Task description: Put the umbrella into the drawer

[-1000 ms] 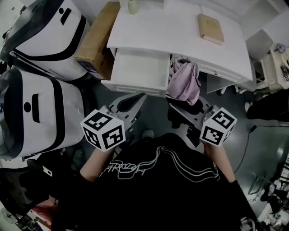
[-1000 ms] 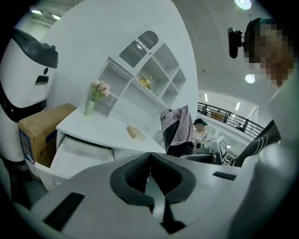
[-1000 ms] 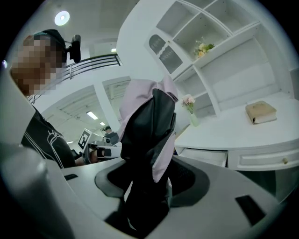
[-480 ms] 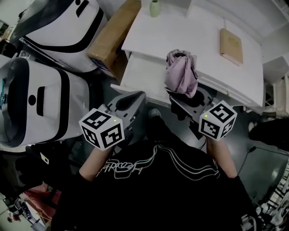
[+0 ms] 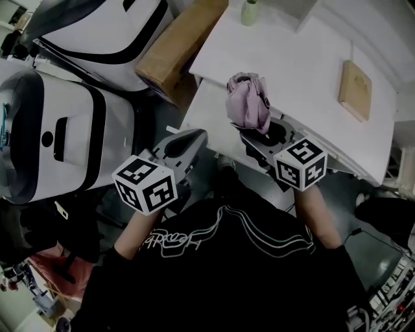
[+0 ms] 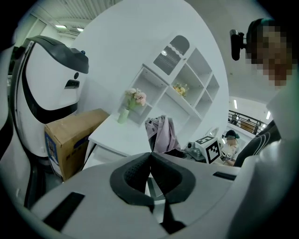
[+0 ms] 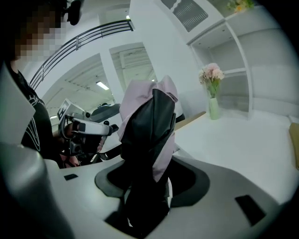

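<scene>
The folded pink and black umbrella (image 5: 248, 107) stands upright between the jaws of my right gripper (image 5: 260, 133), which is shut on its lower end. In the right gripper view the umbrella (image 7: 149, 126) fills the gap of the right gripper (image 7: 149, 186). It hangs by the right end of the open white drawer (image 5: 206, 111) under the desk (image 5: 292, 61). My left gripper (image 5: 196, 136) is in front of the drawer, shut and holding nothing. The left gripper view shows the left gripper (image 6: 150, 161) with its pads meeting, and the umbrella (image 6: 161, 133) beyond it.
A cardboard box (image 5: 178, 48) stands left of the desk, beside two large white machines (image 5: 65, 130). On the desk lie a tan book (image 5: 356, 91) and a green vase (image 5: 248, 11) with flowers. White shelves (image 6: 187, 88) rise behind the desk.
Both grippers have moved forward toward the desk. The umbrella, still in the right gripper, went from in front of the desk to the drawer's right end.
</scene>
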`<state>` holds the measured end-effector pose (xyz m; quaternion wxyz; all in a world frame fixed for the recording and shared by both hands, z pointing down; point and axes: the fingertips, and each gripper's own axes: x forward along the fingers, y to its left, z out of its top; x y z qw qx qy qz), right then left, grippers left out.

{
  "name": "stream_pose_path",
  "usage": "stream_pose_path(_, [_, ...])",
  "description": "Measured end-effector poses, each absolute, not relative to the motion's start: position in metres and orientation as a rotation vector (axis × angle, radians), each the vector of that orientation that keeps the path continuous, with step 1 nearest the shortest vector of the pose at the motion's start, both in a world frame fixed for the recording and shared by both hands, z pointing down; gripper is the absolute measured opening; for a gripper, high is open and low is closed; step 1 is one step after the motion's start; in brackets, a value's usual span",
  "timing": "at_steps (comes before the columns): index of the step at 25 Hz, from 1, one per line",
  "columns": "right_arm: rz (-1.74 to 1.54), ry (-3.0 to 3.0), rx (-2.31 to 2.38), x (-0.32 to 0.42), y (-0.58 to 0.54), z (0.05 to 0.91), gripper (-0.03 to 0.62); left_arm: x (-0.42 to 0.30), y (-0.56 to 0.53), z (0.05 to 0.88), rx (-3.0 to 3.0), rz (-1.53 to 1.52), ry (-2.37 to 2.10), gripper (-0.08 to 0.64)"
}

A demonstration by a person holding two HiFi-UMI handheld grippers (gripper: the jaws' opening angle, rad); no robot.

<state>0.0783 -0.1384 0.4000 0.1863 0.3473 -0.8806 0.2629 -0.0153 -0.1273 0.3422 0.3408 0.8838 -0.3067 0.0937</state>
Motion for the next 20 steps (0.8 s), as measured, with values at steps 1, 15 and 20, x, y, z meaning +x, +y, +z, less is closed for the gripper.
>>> stream_pose_path(1, [0.753,-2.468,0.958,0.076,-0.144,0.408,0.227,-0.017,-0.133,0.345,2.289,0.242,-0.812,0.020])
stream_pose_path(15, [0.777,-2.289,0.674,0.032,-0.188,0.520,0.229,-0.052,-0.181,0.394,2.123,0.239,-0.947,0.020])
stream_pose_path(20, [0.763,-2.206,0.611,0.023,-0.194,0.568,0.229,-0.066,-0.183,0.411,2.068,0.249,-0.985,0.020])
